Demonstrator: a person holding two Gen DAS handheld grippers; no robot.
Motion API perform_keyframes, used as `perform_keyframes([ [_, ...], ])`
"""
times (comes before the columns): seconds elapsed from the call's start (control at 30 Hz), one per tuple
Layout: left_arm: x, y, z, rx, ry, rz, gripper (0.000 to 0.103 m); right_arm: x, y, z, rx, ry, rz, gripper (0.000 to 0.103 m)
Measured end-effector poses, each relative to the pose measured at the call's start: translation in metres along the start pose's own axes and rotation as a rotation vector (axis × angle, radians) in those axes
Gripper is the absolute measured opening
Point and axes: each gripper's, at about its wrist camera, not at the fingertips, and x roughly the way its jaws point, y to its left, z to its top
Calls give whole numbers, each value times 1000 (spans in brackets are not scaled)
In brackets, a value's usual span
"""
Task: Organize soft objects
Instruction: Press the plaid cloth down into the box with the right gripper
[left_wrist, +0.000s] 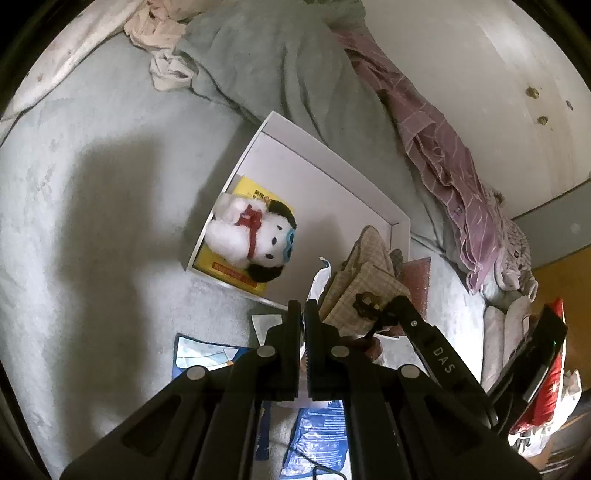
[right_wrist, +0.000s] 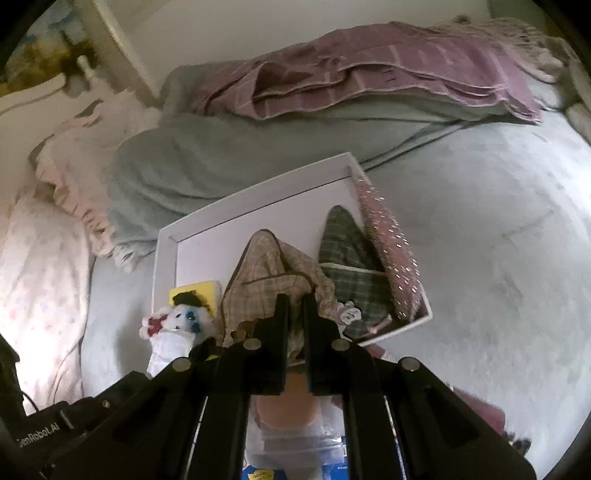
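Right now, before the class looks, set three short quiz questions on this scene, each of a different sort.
1. True or false: the plush dog lies in the white box.
2. What colour is the book under the dog?
3. The left hand-held gripper is: A open, B shut, C out of view.
Key: 1 true; 2 yellow; 3 B.
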Motion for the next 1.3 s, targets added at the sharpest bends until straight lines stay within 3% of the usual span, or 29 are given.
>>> perform_keyframes([
  [0.27, -6, 0, -1, 7, -18, -26, 1, 7, -23, -11, 174, -154, 42, 9],
  [0.4, -2, 5, 1, -13, -16, -14, 1, 8, -10, -10, 102, -199, 24, 9],
  [0.57, -1, 9, 1, -18, -18, 4, 1, 16, -1, -12, 16, -192, 23, 10],
  [0.77, 0, 4, 0, -4, -23, 0, 1, 14, -13, -7, 44, -100, 53, 15],
  [1.03, 4, 0, -1, 12, -27, 19, 1, -3, -21, -10, 128, -15, 165, 17],
  [1.23, 0, 14, 3, -24, -53, 30, 1, 25, -4, -16, 55, 108, 192, 17],
  [1.3, -3, 22, 6, -43, -69, 34, 1, 32, -5, -19, 71, 103, 196, 17],
])
